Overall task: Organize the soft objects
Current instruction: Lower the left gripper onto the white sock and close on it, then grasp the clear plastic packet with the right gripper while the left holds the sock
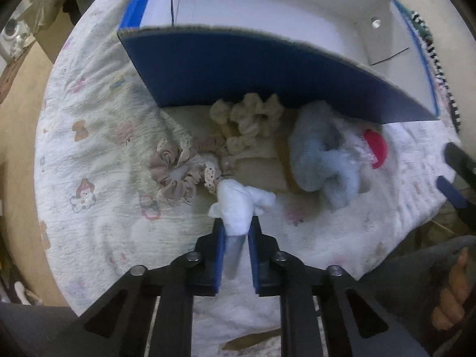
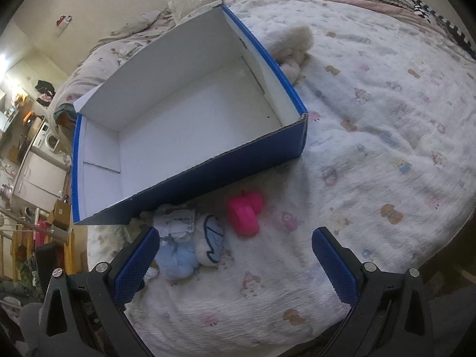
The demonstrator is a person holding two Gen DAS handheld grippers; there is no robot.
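Evidently pickup done: left gripper [image 1: 236,230] pinches white cloth wad [image 1: 235,205] just before blue box [image 2: 244,160], right gripper [image 2: 235,250] agape; next, lift over wall.

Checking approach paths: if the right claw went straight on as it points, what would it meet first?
Probably the pink toy lying on the bedspread, slightly left of the open right claw's centre line. Past it stands the blue box wall. Depth is uncertain.
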